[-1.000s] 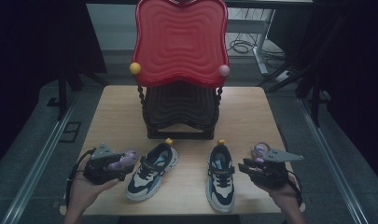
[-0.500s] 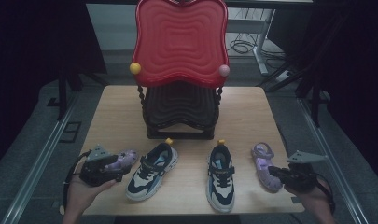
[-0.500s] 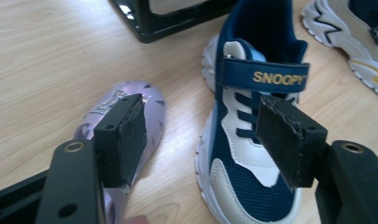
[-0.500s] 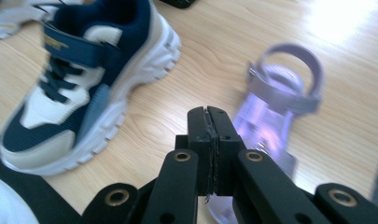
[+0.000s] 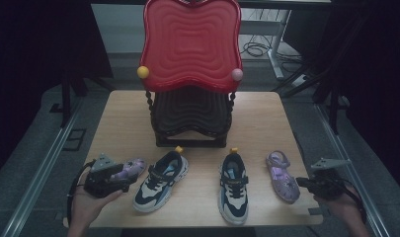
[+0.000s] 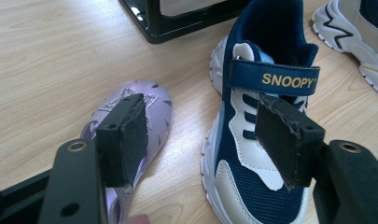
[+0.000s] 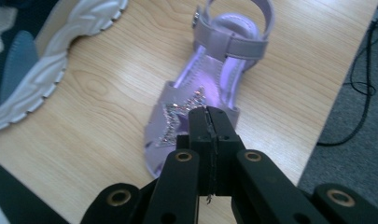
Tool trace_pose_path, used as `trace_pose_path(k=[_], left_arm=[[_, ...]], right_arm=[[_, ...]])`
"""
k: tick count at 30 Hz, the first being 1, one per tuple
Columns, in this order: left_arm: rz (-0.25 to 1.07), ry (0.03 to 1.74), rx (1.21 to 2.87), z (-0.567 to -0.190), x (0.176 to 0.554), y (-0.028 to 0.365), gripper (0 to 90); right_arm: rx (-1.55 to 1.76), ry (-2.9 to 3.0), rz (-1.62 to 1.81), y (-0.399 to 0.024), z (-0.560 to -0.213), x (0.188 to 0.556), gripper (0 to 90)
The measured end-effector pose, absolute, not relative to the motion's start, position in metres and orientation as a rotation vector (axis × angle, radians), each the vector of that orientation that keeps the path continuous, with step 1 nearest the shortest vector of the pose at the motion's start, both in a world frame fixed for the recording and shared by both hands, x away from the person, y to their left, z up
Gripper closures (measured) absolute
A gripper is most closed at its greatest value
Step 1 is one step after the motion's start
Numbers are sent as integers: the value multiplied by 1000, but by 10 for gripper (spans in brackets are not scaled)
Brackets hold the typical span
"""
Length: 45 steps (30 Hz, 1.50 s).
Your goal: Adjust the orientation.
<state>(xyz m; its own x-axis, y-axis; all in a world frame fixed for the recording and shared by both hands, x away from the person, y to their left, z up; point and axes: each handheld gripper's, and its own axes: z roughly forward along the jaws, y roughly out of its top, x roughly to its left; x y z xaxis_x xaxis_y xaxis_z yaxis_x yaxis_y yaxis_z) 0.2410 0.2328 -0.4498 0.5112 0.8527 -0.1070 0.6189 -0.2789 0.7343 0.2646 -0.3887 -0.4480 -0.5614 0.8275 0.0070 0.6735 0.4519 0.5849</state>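
Dark all round, with a pale wooden table [image 5: 266, 113] lit and a black rack [image 5: 190, 116] at its far middle.

Find four shoes in a row on the near side of the rack: two sneakers straight in front of it, a purple left sandal [image 6: 156, 100] off its left corner and a right sandal [image 7: 214, 79] off its right corner.

Note the right claw [image 7: 208, 116] pressed together on nothing, just short of the right sandal's toe and farther from the rack than it. Leave it there.

Note the left claw [image 6: 203, 135] spread apart and empty, one pad over the left sandal's toe, the other over the left sneaker [image 6: 266, 56].

Probably a pickup of the left sandal next:
- Shift away from the sneaker until both pads straddle the sandal alone.
- Go low and pinch the sole edges near the toe.
- Close gently on the soft upper.
- Lift straight up, clear of the rack's foot.
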Motion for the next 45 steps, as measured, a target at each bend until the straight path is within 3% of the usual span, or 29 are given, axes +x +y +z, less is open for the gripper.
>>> trace_pose_path(k=[13, 23, 45], left_arm=[[383, 1203, 2016, -452, 240, 232, 347], [392, 1198, 2021, -452, 239, 233, 349], [410, 1207, 1981, -450, 237, 238, 360]], right_arm=[[1255, 2477, 770, -384, -453, 255, 900], [1329, 2466, 692, -401, -473, 270, 900], [1131, 2580, 703, -349, -476, 264, 900]])
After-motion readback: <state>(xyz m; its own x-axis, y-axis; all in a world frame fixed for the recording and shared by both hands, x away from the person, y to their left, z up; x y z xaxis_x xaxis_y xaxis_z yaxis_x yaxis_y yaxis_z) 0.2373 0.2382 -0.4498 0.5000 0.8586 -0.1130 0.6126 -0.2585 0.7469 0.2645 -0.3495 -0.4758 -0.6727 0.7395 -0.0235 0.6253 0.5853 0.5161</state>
